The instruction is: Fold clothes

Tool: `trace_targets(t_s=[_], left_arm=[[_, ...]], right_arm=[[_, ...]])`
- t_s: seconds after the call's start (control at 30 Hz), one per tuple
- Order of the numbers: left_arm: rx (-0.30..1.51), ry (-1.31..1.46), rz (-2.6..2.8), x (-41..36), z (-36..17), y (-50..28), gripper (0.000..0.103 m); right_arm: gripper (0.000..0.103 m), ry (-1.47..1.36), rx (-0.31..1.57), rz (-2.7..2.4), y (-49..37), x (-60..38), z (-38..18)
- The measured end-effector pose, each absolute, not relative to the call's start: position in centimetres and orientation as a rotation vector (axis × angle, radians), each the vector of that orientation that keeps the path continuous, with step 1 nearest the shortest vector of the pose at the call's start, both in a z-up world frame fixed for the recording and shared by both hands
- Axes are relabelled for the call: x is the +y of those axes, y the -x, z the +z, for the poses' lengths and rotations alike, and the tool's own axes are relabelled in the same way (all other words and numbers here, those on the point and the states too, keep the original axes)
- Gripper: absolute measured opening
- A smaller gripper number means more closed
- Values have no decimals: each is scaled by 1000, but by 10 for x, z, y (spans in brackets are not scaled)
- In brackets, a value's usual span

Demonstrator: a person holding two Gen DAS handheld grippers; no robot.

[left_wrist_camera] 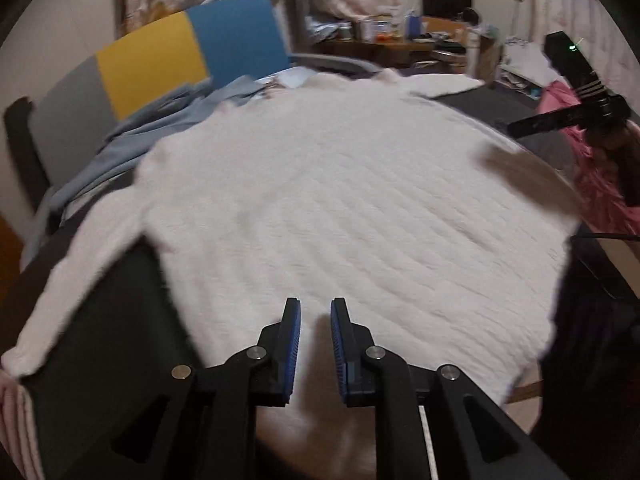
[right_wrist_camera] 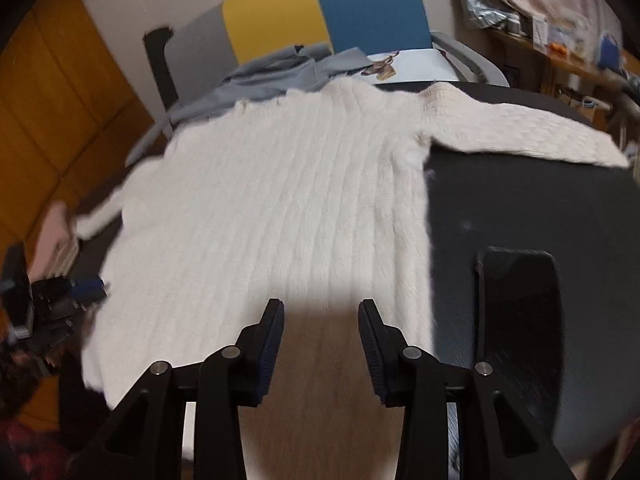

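A cream ribbed sweater [left_wrist_camera: 340, 184] lies spread flat on a dark table [left_wrist_camera: 120, 320], neck toward the far side. One sleeve [left_wrist_camera: 60, 300] stretches out to the near left. In the right wrist view the sweater [right_wrist_camera: 280, 200] has its other sleeve [right_wrist_camera: 520, 132] reaching out to the right. My left gripper [left_wrist_camera: 315, 304] hovers over the sweater's near part, jaws a little apart, with nothing pinched between them. My right gripper [right_wrist_camera: 321, 305] stands open above the hem near the sweater's right edge, casting a shadow on the knit.
A blue-grey garment [right_wrist_camera: 272, 72] lies bunched beyond the sweater's neck, in front of a chair back [right_wrist_camera: 320, 16] in grey, yellow and blue. A black phone [right_wrist_camera: 520, 300] rests on the bare dark table [right_wrist_camera: 520, 208] to the right. Pink cloth [left_wrist_camera: 592, 168] hangs off the right.
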State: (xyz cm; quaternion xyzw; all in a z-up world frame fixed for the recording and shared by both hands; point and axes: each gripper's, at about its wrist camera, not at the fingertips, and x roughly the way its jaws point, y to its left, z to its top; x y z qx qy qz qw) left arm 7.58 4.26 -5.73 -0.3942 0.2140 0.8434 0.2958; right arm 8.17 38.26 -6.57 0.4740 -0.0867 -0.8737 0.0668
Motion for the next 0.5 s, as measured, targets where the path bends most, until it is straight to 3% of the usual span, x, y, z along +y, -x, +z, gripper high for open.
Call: trace_targets(t_s=[0.07,0.27,0.37,0.5], left_arm=[[636,1037,2255,47,-70,-84,17],[549,1069,2244,33,-71,-89,17],[554,1085,2222,35,-58,-78,18],[363,1095,2314,34,-38,-36,18]], right_arm=[[40,-1470,-177,-2609,-89,373,-76],[40,-1569,-15,-2595,-88,374,-100],[40,-1575,-82,-2569,-74,385,-89],[45,-1407,-337,-2751,-41,427,-64]])
